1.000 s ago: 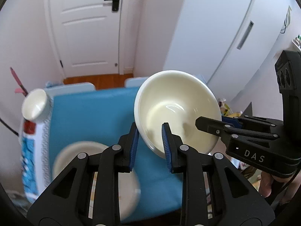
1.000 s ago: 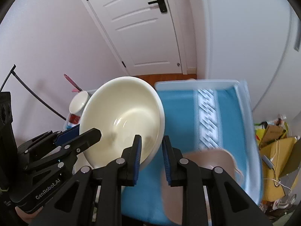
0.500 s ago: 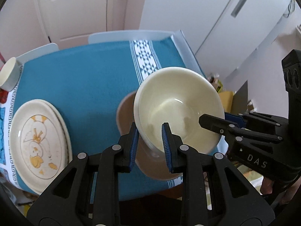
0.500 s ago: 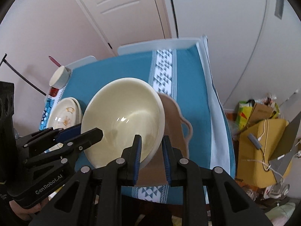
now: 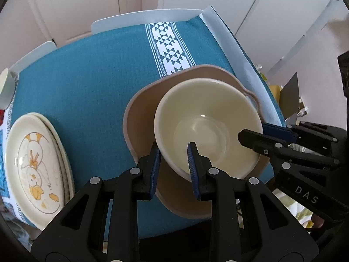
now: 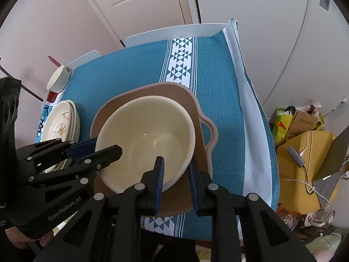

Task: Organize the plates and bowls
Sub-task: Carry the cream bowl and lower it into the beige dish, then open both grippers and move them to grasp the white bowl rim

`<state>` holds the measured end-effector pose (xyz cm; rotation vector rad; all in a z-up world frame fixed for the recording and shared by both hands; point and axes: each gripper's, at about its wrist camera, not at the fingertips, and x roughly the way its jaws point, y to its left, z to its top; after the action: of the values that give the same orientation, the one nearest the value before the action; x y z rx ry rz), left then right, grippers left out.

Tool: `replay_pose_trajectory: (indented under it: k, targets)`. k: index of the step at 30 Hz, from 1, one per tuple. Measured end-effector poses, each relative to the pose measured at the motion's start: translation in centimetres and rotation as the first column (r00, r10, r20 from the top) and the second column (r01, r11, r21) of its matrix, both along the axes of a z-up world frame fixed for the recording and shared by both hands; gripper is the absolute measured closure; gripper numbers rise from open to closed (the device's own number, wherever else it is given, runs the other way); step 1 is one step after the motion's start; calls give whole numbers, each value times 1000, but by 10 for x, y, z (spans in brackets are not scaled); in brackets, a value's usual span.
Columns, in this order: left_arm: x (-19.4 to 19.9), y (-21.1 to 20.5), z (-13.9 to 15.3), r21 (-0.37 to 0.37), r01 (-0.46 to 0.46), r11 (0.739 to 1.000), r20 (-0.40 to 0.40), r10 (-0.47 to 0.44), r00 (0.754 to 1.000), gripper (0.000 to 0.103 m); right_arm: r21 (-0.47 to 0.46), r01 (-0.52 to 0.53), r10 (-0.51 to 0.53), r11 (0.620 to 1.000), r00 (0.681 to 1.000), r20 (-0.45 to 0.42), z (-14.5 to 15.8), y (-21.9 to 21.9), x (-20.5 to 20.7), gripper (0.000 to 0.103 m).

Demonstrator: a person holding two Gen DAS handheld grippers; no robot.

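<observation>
A cream bowl [image 5: 207, 128] [image 6: 148, 139] hangs low over a brown handled plate [image 5: 141, 113] [image 6: 152, 89] on the teal tablecloth; whether it touches the plate I cannot tell. My left gripper [image 5: 173, 150] is shut on the bowl's near-left rim, one finger inside and one outside. On the opposite rim my right gripper [image 6: 176, 163] is shut in the same way. Each gripper shows in the other's view: the right gripper [image 5: 261, 135] at the right, the left gripper [image 6: 106, 148] at the left.
A stack of cream plates with a duck drawing [image 5: 32, 170] [image 6: 59, 126] lies at the table's left edge. A white cup [image 6: 57, 79] stands behind it. Right of the table, on the floor, are a yellow box [image 6: 305, 152] with cables and bags.
Both grippers have come down and tilted towards the table with the bowl between them. The bowl went from mid-air in front of the door to just over the brown plate.
</observation>
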<state>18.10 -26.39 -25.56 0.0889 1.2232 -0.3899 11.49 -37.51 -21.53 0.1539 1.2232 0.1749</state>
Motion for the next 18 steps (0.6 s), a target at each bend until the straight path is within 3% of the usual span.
replay_pose_trajectory:
  k: [18]
  targets:
    - [-5, -6, -2, 77, 42, 996, 22, -43, 999, 81, 31, -11, 11, 999, 1000, -19, -5, 0, -2, 83]
